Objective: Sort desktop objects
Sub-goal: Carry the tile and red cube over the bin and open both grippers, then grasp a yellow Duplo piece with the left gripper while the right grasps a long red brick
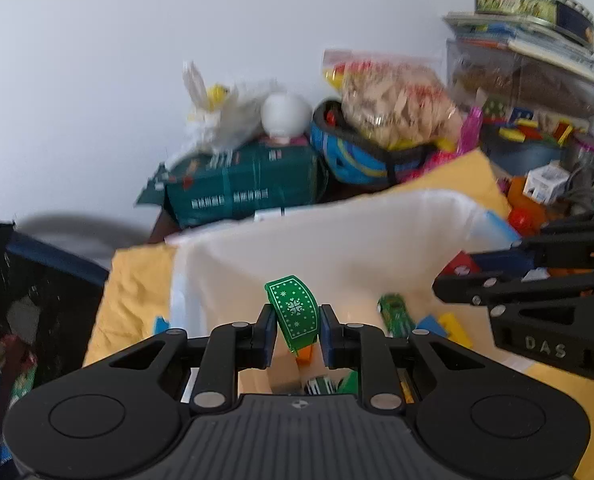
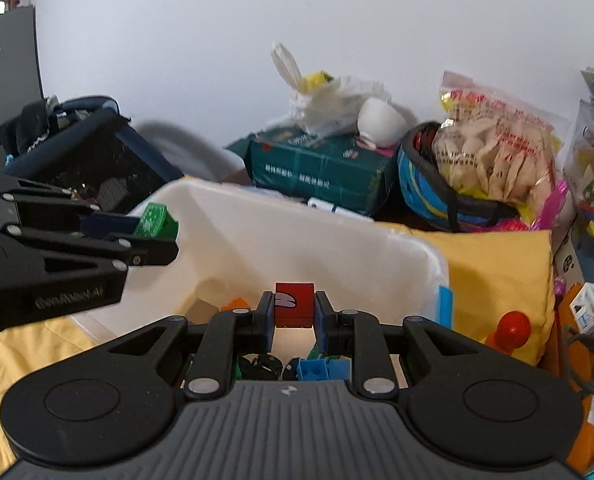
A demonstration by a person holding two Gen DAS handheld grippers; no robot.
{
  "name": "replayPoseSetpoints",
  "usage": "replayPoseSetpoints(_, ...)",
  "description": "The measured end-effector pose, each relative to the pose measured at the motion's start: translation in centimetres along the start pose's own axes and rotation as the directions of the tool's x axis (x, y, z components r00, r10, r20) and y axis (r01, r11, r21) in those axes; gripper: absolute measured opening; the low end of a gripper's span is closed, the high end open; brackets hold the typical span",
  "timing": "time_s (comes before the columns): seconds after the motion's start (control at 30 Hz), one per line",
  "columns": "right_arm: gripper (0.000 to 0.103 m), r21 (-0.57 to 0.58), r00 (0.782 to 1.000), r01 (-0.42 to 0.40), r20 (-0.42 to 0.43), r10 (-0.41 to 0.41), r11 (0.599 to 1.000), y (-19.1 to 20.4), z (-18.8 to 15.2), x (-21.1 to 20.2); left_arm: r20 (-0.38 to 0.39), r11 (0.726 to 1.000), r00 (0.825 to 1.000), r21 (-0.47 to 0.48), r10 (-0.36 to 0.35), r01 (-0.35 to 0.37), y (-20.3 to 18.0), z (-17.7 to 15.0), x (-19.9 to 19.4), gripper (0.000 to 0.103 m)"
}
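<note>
— Left gripper (image 1: pixel 297 330) first: what is between its pads?
— Its jaws pinch a curved green plastic piece with a white snowflake print (image 1: pixel 295 314), held upright above the white plastic bin (image 1: pixel 337 232). The right gripper (image 2: pixel 295 314) clamps a red cube with a white mouth-like mark (image 2: pixel 294 310) over the same bin.
— Does each camera see the other tool?
— Yes. From the left wrist, the right gripper enters at three o'clock, with the red cube only a sliver behind its fingers. From the right wrist, the left gripper comes in at nine o'clock, and the green piece there looks boxy, showing its thickness.
— And inside the bin?
— The right wrist view shows blue studded building blocks (image 2: pixel 323 368) at six o'clock. The left wrist view shows a green toy car (image 1: pixel 395 314) at four o'clock.
— The surface?
— A yellow cloth (image 2: pixel 497 272) lies under the bin.
— The room behind?
— At twelve o'clock, a dark green printed carton (image 2: pixel 321 170) against a pale wall, a white plastic bag (image 2: pixel 333 104) on top. At two o'clock, a blue helmet (image 2: pixel 429 184) holding a clear bag of beige pieces (image 2: pixel 497 148).
</note>
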State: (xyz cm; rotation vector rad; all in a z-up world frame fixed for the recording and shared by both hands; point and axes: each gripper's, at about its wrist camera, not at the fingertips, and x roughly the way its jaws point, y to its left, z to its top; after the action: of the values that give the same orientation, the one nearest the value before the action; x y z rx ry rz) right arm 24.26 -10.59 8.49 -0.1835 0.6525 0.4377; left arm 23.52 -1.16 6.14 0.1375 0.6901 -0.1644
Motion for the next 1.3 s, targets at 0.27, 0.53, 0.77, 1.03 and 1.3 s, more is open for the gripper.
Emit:
replayPoseSetpoints(0.27,0.038,-0.013,0.999,0.034,-0.027,-0.034,0.999,-0.1,-0.5,1.1,-0.032,0.999,0.999,-0.032,-0.017,0.016,0.2,-0.5,0.9,0.046)
replayPoseSetpoints(0.53,0.041,-0.024,0.999,0.032,-0.005,-0.032,0.999,0.1,-0.1,0.4,0.0,0.999,1.0,-0.032,-0.004,0.004,0.0,-0.2,-0.9,0.049)
replayPoseSetpoints(0.77,0.046,-0.01,0.998,0.014,0.055,-0.013,1.0,0.2,-0.2,-2.4,0.022,0.999,0.999,-0.038,0.025,-0.025,-0.8,-1.9,-4.4,0.062)
replayPoseSetpoints(1.03,0.049,0.031,0.99,-0.025,0.138,0.021,0.999,0.2,-3.1,-7.1,0.058,0.998,0.998,-0.057,0.029,-0.026,-2.8,-8.8,-8.5,0.065)
replayPoseSetpoints(1.3,0.049,0.014,0.998,-0.037,0.05,0.036,0.999,1.1,-8.8,-7.3,-0.08,0.996,0.994,0.038,-0.079,0.082,-6.3,-11.9,-4.6,0.065)
